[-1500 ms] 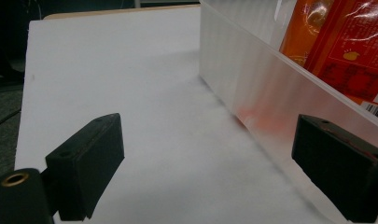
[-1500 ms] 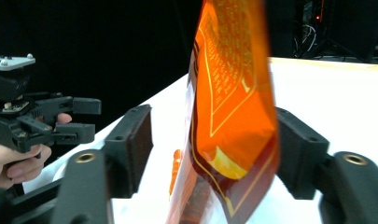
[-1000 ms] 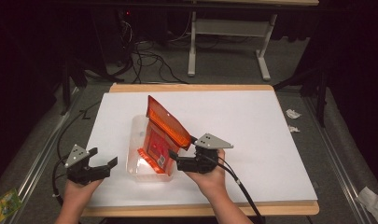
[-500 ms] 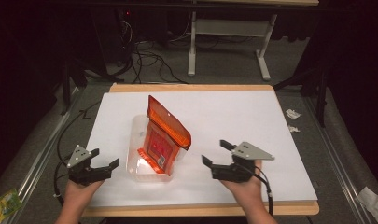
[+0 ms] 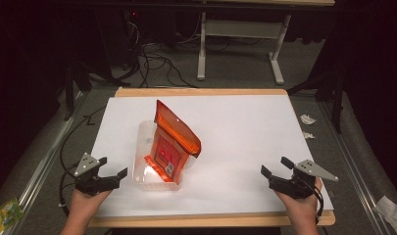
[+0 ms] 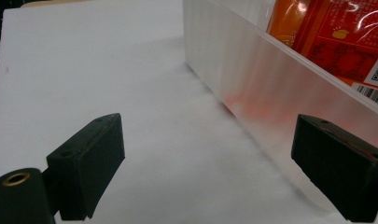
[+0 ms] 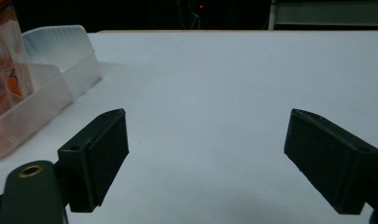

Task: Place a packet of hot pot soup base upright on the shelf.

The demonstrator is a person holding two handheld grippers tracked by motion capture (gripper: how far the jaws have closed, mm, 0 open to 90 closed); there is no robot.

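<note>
An orange snack bag [image 5: 172, 139] stands tilted inside a clear plastic box [image 5: 146, 171] near the table's front centre-left. My left gripper [image 5: 111, 168] is open just left of the box, jaws empty; its own view has the box wall [image 6: 252, 79] and the orange bag [image 6: 336, 32] close on the right. My right gripper [image 5: 275, 168] is open and empty near the front right edge, well apart from the box. The right gripper view looks across the white table, with the box [image 7: 46, 88] and the bag [image 7: 7, 60] at its far left.
A white sheet [image 5: 245, 132] covers the wooden table. On the floor beyond lie cables [image 5: 152, 63] and a desk frame [image 5: 235, 39]. Paper scraps [image 5: 308, 125] lie on the floor at the right, a yellow-green packet [image 5: 2, 213] at the bottom left.
My right gripper let go of the orange bag and drew back to the front right of the table, now open. The bag stays leaning in the box. The left gripper barely moved.
</note>
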